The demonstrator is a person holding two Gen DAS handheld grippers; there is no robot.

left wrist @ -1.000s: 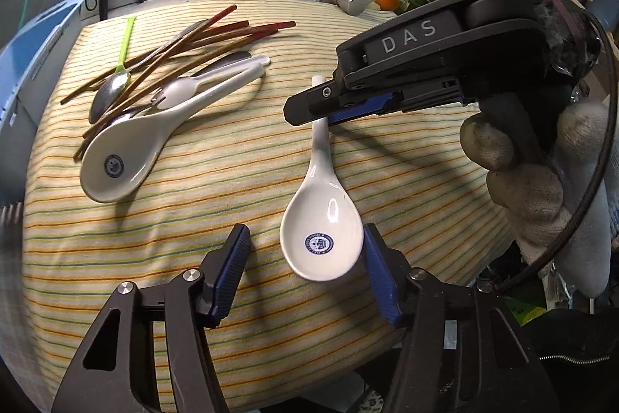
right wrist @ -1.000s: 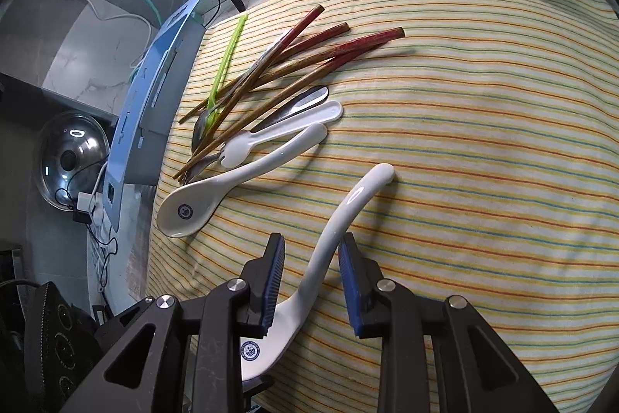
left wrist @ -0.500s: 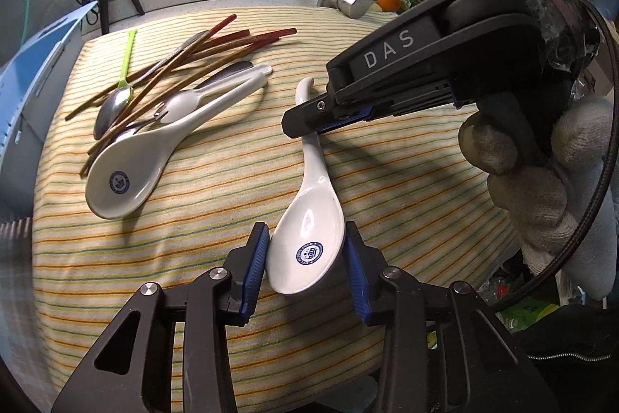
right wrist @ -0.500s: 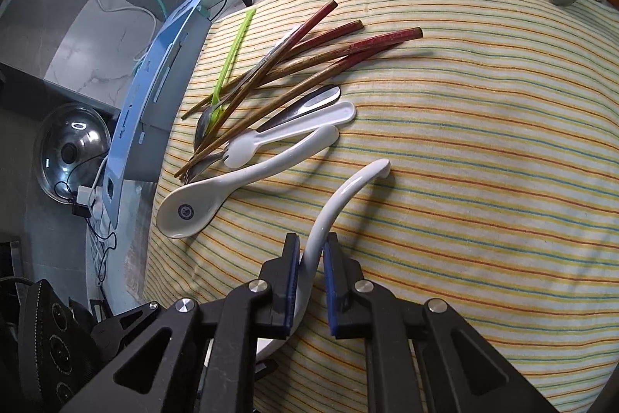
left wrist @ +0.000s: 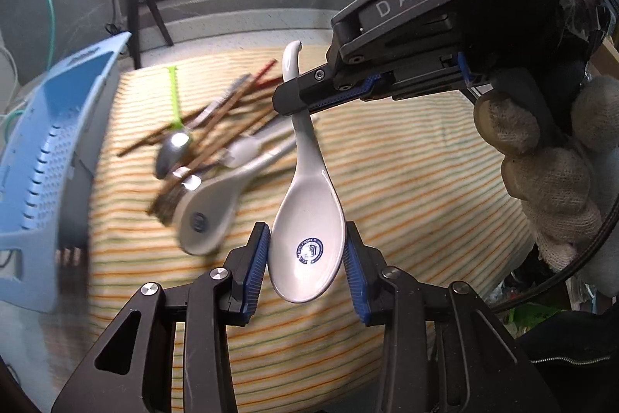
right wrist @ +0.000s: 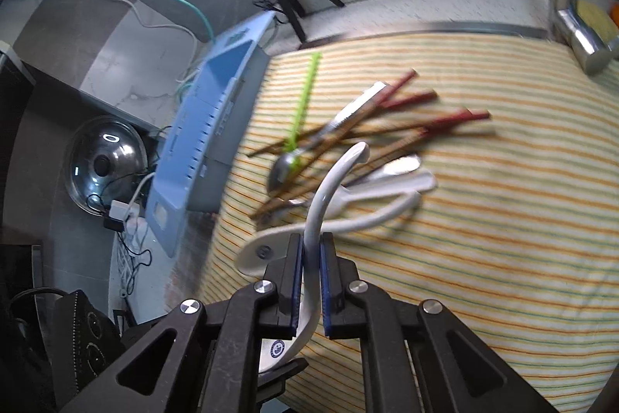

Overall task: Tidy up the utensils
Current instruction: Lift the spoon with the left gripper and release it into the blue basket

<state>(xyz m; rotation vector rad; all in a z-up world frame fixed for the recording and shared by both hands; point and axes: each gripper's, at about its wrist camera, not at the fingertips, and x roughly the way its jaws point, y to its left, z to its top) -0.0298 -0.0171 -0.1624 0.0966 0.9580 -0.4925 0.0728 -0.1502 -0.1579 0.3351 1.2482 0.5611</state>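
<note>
Step in hand: both tools carry one white ceramic spoon [left wrist: 309, 215] off the striped cloth [left wrist: 406, 180] on the table, judged bound for the blue basket [left wrist: 46, 157] at the cloth's left edge.
Left tool [left wrist: 305, 258]: part-spread, its blue pads pinching the spoon's bowl from both sides.
Right tool [right wrist: 309, 281]: its jaws have just been closing and now stand nearly pressed together, pinching the spoon's handle, whose hooked end pokes out beyond the pads.
Where the spoon is: clear of the cloth, in the air, handle up and bowl down toward the left camera.
Doing it well: move both tools as one, since glazed ceramic is slick and rigid; a twist between them could prise it loose. Pass above the pile.
Pile left behind: a second white spoon [left wrist: 209, 211], reddish chopsticks [right wrist: 425, 122], a metal spoon [left wrist: 172, 149] and a green-handled one [right wrist: 305, 95], blurred.
Pose: both tools point steeply down; a gloved hand [left wrist: 549, 173] grips the right tool's handle, reaching in from the right of the left view.
</note>
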